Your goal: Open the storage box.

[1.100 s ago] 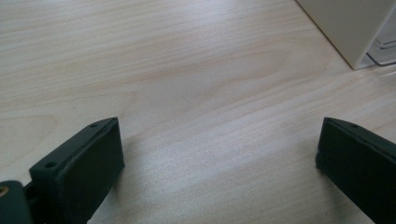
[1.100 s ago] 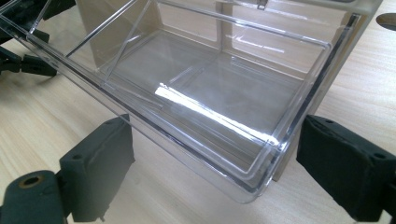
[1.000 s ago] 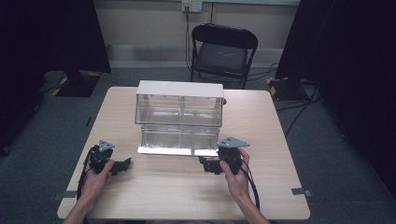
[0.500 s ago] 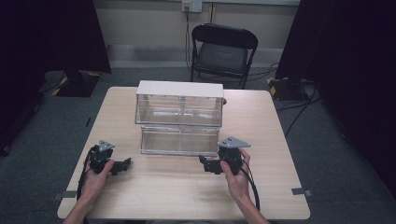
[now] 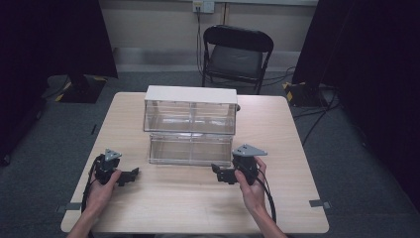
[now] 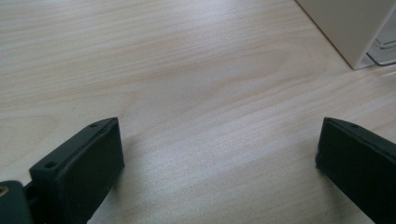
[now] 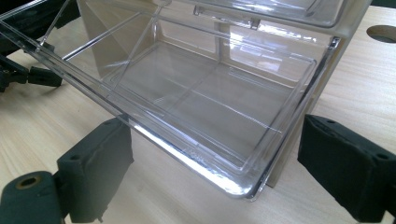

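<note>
The clear lower drawer [image 5: 190,148] of the white-topped organiser [image 5: 189,94] stands pulled out toward the person at mid-desk [image 5: 198,208], its reflection dimmer than a second ago. Both hands have stayed put: the right tool [image 5: 216,172] released just before the drawer's front, the left tool [image 5: 135,173] spread empty.

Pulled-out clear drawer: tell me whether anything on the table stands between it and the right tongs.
Nothing visible does. The right tongs rest on the wooden table just in front of the clear drawer, jaws apart and empty, facing its near right corner with bare tabletop between.
</note>
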Demonstrator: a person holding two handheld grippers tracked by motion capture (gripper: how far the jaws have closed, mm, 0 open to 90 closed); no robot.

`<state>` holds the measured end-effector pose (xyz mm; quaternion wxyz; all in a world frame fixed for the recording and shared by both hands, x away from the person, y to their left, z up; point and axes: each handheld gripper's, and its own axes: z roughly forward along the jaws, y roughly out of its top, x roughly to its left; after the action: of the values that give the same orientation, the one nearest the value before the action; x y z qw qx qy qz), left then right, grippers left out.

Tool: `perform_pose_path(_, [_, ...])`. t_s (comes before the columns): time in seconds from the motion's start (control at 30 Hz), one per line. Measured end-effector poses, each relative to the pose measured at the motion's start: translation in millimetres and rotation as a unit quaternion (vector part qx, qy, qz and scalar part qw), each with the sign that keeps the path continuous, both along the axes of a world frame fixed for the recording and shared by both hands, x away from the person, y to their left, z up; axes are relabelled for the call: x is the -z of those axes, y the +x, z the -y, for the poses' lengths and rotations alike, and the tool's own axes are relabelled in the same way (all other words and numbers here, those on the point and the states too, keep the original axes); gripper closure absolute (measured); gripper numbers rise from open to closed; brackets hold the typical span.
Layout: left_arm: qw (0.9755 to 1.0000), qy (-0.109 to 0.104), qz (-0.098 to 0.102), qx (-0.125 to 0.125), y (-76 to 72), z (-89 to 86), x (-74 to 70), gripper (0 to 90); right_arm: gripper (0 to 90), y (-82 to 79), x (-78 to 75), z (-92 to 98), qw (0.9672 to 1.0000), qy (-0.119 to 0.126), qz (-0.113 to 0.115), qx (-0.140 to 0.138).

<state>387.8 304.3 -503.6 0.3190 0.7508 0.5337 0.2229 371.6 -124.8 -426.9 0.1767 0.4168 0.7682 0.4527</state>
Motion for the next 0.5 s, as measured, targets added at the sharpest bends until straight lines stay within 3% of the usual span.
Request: perform_pose_path(0.5, [1.0,0.001,0.0,0.0,-0.1,0.0,0.0,0.4,9.3,3.3,-2.0,-1.5,1.0,0.006,-0.004,0.004])
